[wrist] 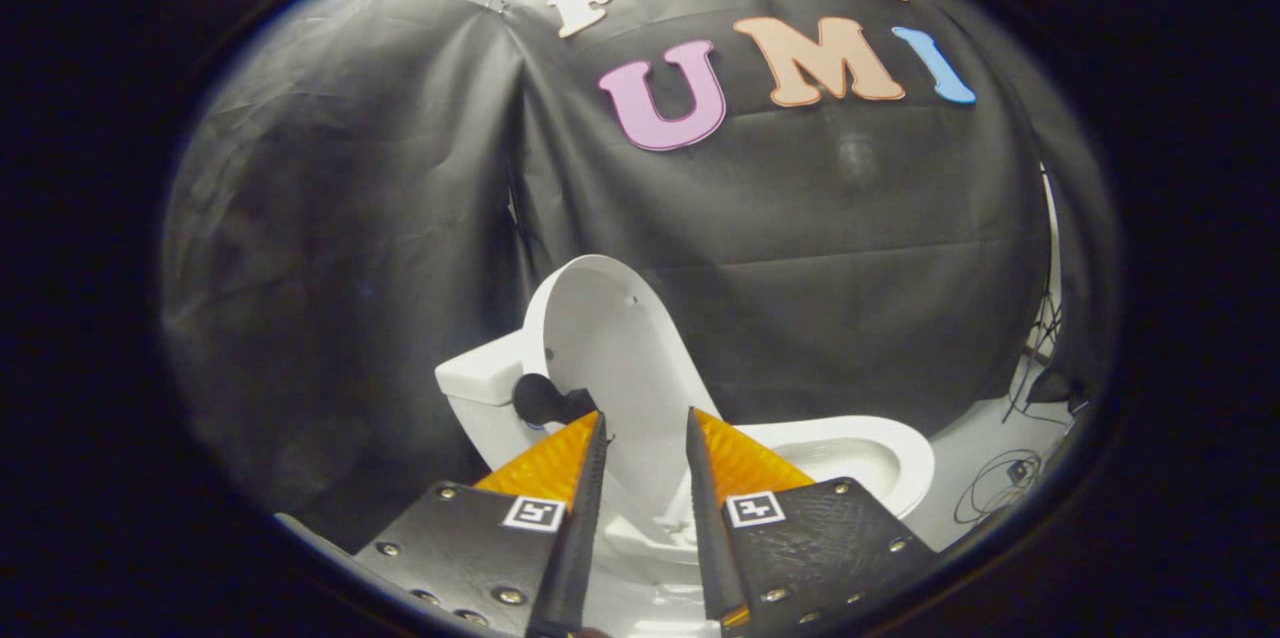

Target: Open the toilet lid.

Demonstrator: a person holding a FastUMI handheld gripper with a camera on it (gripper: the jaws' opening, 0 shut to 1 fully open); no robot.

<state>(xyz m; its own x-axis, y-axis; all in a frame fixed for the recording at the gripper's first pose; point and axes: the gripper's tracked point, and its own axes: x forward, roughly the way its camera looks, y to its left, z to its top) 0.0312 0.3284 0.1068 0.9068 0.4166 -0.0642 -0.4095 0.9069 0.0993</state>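
The white toilet lid (612, 333) stands raised, tilted back against the white tank (478, 386). To its right the seat and bowl rim (880, 453) lie uncovered. My gripper (646, 415) points at the lower part of the lid. Its two orange-and-black fingers (590, 463) are apart, and the lid's inner face shows in the gap beyond them. Nothing is pressed between the fingers. A dark rounded part (545, 400) sits by the lid's base on the tank side.
Black cloth walls (330, 248) close in behind and left of the toilet. On the pale floor (985, 448) to the right lie loose cables (1000, 488), and a stand with wires (1045, 338) rises at the cloth's edge.
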